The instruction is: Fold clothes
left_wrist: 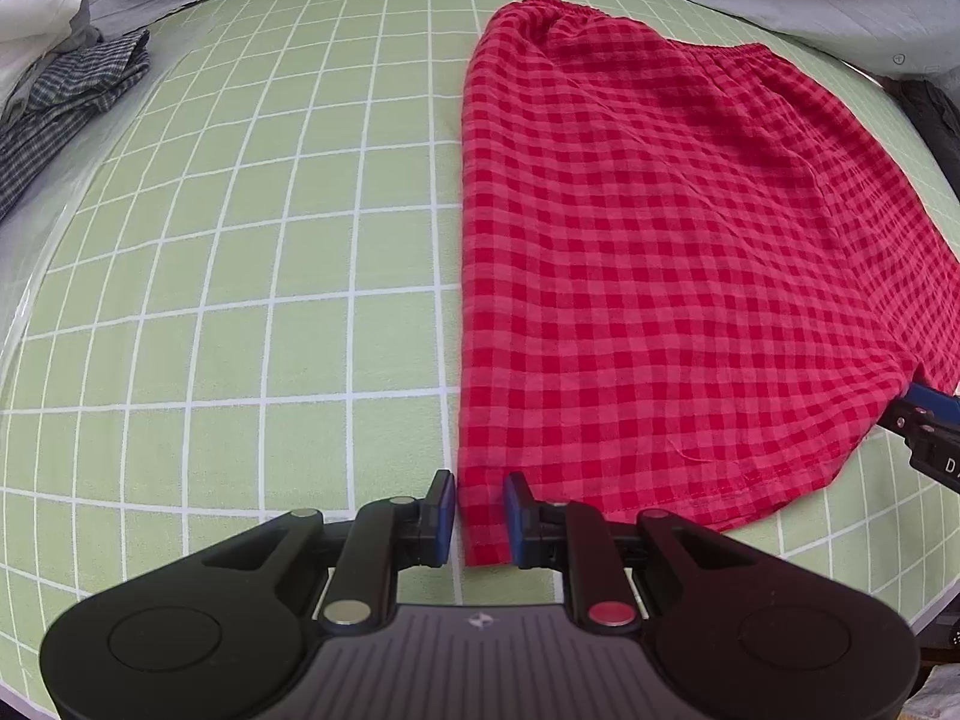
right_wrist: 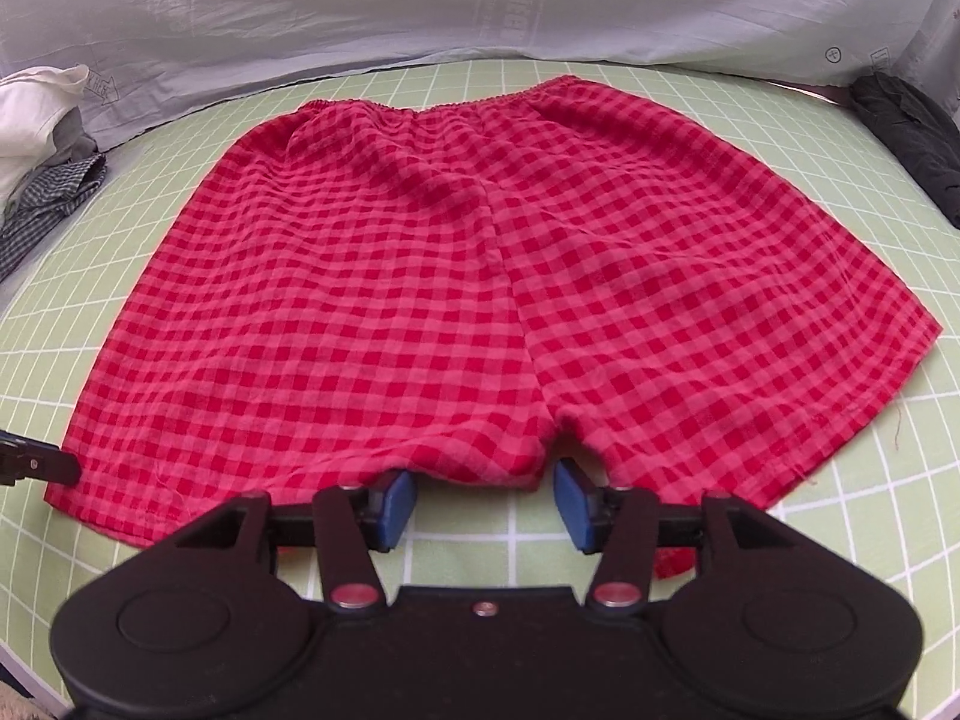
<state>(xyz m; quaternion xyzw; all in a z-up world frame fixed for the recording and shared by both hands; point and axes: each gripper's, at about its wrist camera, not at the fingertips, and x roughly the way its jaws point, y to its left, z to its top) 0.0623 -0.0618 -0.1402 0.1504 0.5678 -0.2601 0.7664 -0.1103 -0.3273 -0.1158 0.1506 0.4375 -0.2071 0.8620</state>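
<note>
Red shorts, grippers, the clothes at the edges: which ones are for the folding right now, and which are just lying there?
For the job:
red shorts
left gripper, open around the hem corner
right gripper, open at the crotch hem

Just lying about:
plaid cloth
white cloth
dark cloth

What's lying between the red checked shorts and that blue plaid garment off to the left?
Only bare green grid mat lies between the red checked shorts and the blue plaid garment; the left wrist view shows it best.

The right gripper [right_wrist: 485, 505] hides part of the red checked shorts' [right_wrist: 480, 276] hem, while the dark garment [right_wrist: 906, 138] and plaid garment [left_wrist: 54, 114] are cut off by picture edges.
</note>
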